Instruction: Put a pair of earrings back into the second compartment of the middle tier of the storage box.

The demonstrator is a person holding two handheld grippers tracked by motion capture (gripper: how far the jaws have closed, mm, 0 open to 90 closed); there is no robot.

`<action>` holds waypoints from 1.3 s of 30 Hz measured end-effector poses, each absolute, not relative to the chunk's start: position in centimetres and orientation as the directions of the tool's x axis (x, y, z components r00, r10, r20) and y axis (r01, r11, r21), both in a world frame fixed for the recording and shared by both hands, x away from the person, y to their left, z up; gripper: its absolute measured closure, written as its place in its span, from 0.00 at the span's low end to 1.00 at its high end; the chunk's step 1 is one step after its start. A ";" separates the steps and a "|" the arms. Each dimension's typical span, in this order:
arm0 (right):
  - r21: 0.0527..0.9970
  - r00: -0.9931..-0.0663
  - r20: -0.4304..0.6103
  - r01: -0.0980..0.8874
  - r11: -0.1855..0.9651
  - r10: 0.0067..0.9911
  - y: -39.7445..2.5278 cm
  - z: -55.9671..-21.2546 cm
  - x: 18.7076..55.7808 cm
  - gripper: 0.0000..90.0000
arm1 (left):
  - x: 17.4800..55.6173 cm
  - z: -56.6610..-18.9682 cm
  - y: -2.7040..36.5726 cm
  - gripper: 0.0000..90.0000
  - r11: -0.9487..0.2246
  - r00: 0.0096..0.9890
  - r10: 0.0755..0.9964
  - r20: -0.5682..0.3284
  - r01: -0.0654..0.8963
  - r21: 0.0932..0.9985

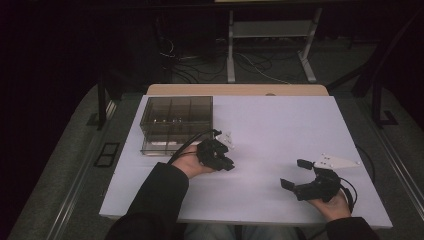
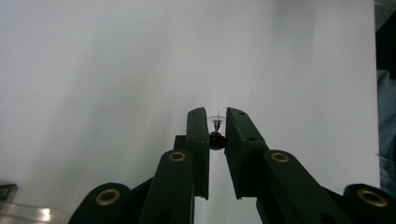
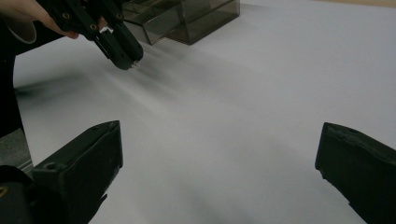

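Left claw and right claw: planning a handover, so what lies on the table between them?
Bare white table between left claw and right claw, per high view.

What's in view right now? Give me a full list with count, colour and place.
box: one, smoky clear plastic with compartments, far left of the table, beside the left gripper.
small part: one, dark bead with a clear tip, pinched between the left gripper's fingers; too small to identify.
table: one, white top, wooden strip at the far edge.
frame: one, grey metal, on the floor behind the table, with cables around it.
floor sockets: one pair, black, left of the table.
left gripper: one, black, near the box, shut on the small part.
right gripper: one, black, near right of the table, fingers wide apart, holding nothing.
hands: two, in dark sleeves, at the near edge.
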State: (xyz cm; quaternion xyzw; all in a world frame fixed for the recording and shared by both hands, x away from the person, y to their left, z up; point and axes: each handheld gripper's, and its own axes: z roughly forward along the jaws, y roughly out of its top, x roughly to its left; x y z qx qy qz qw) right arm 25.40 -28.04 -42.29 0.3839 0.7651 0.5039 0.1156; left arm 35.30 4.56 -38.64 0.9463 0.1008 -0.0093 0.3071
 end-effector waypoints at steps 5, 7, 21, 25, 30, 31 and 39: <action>0.862 -0.677 0.209 0.469 0.194 0.705 -28.1 -42.3 25.4 0.00 | 35.4 -37.6 5.9 0.88 -0.764 0.975 0.209 -0.073 0.209 0.610; 0.861 -0.676 0.211 0.471 0.193 0.706 -28.0 -42.3 25.4 0.00 | 35.5 -37.1 6.6 0.88 -0.747 0.972 0.223 -0.068 0.215 0.629; 0.862 -0.674 0.204 0.467 0.196 0.710 -28.1 -42.3 25.5 0.00 | 35.6 -34.0 11.9 0.88 -0.672 0.945 0.325 -0.044 0.264 0.692; 0.863 -0.674 0.202 0.465 0.195 0.711 -28.1 -42.3 25.4 0.00 | 35.5 -33.6 12.9 0.88 -0.664 0.936 0.350 -0.040 0.278 0.693; 0.864 -0.674 0.198 0.462 0.197 0.711 -28.1 -42.3 25.5 0.00 | 35.4 -33.2 14.4 0.88 -0.660 0.925 0.378 -0.032 0.294 0.691; 0.864 -0.674 0.200 0.464 0.197 0.711 -28.1 -42.3 25.5 0.00 | 35.5 -33.1 14.7 0.88 -0.660 0.923 0.385 -0.029 0.297 0.690; 0.859 -0.672 0.198 0.469 0.203 0.714 -28.1 -42.3 25.4 0.00 | 35.7 -32.7 17.2 0.88 -0.630 0.896 0.443 -0.030 0.334 0.700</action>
